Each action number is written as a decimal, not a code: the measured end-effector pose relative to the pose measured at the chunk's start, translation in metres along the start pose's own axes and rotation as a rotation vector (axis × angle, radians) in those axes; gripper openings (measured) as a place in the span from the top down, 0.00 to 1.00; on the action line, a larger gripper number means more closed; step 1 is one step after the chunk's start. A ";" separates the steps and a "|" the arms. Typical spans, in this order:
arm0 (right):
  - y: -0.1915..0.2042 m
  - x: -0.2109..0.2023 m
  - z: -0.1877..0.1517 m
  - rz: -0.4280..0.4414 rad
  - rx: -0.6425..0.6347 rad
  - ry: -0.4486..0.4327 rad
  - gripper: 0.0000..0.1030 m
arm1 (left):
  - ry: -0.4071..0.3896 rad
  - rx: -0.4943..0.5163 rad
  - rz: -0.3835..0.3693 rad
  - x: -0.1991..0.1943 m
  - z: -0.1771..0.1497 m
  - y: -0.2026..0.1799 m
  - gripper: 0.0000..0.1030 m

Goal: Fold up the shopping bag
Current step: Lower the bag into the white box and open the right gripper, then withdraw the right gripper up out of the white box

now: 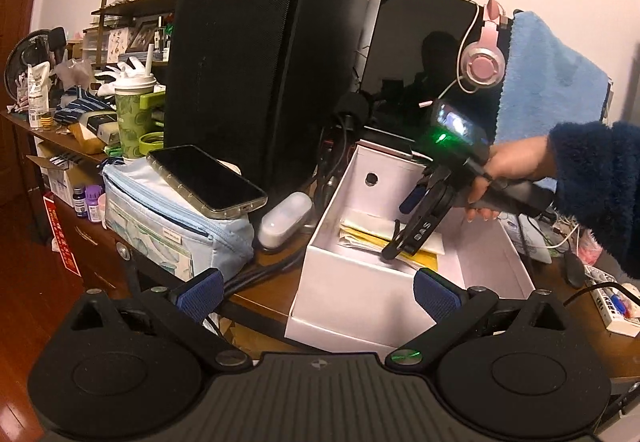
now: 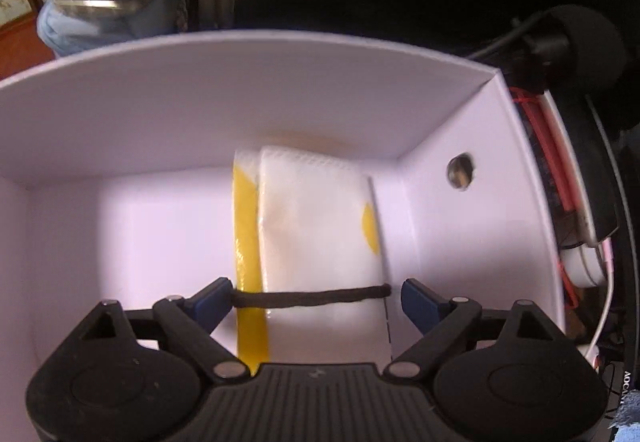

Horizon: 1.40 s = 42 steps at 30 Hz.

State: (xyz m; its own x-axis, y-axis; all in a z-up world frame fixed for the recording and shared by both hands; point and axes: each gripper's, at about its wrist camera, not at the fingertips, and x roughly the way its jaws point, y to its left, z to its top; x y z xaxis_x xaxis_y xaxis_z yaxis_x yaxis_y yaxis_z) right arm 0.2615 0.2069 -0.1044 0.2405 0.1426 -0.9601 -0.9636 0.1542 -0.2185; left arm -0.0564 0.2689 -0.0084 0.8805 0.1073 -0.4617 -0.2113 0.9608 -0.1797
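The shopping bag point(image 2: 320, 226) is seen lying folded flat, banded, inside the white box point(image 2: 240, 90), the right tool point(image 2: 316, 296) spread open over it, the left tool point(image 1: 318, 292) open outside.

Counted across both views — 2 grippers: the left gripper point(image 1: 316, 294) and the right gripper point(image 2: 316, 302). 1 white box point(image 1: 360, 306) holds 1 folded shopping bag point(image 2: 320, 226) bound by 1 black band point(image 2: 312, 298). On the desk — 1 phone point(image 1: 206, 178), 1 green cup point(image 1: 134, 118), 1 pink headset point(image 1: 482, 62), 1 blue towel point(image 1: 548, 78).
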 end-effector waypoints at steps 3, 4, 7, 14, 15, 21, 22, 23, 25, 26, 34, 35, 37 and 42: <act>-0.002 -0.015 -0.009 -0.009 0.001 -0.022 0.12 | 0.002 -0.001 -0.011 0.003 -0.001 -0.001 0.01; -0.001 -0.019 -0.014 -0.009 0.006 -0.024 0.13 | 0.004 -0.003 -0.015 0.004 -0.001 -0.001 0.01; 0.004 -0.025 -0.027 0.006 -0.001 -0.024 0.26 | 0.011 -0.005 -0.027 0.009 -0.001 -0.004 0.01; 0.015 -0.011 -0.035 -0.068 -0.007 -0.043 0.53 | 0.023 0.005 -0.048 0.013 -0.003 -0.014 0.01; 0.013 -0.010 -0.035 -0.069 0.002 -0.047 0.53 | 0.022 0.009 -0.047 0.012 -0.003 -0.015 0.01; -0.001 -0.003 -0.038 -0.127 0.009 -0.073 0.58 | 0.029 0.004 -0.051 0.014 -0.004 -0.015 0.01; -0.003 -0.002 -0.039 -0.143 -0.013 -0.074 0.58 | 0.029 0.007 -0.052 0.014 -0.004 -0.016 0.01; -0.004 -0.001 -0.040 -0.143 -0.022 -0.067 0.58 | 0.029 0.011 -0.053 0.014 -0.004 -0.017 0.01; -0.007 0.001 -0.042 -0.139 -0.031 -0.059 0.58 | 0.028 0.017 -0.055 0.014 -0.005 -0.018 0.01; -0.008 0.000 -0.043 -0.138 -0.030 -0.059 0.58 | 0.028 0.020 -0.056 0.014 -0.005 -0.019 0.01; -0.006 -0.050 -0.066 -0.103 0.012 -0.192 0.37 | 0.009 0.100 -0.047 0.011 -0.004 -0.039 0.01; -0.005 -0.066 -0.073 -0.090 0.038 -0.249 0.27 | 0.006 0.110 -0.046 0.011 -0.003 -0.042 0.01; 0.000 -0.102 -0.083 -0.055 0.128 -0.390 0.17 | 0.001 0.130 -0.044 0.010 -0.002 -0.048 0.01; 0.004 -0.195 -0.113 0.035 0.429 -0.649 0.06 | -0.004 0.181 -0.014 0.013 0.001 -0.074 0.01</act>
State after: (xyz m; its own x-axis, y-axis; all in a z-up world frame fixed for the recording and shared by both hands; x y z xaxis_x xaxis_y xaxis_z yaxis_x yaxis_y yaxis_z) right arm 0.1971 0.0689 0.0623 0.3581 0.6776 -0.6424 -0.8742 0.4850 0.0241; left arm -0.0291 0.1998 -0.0002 0.8844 0.0940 -0.4571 -0.1194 0.9925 -0.0270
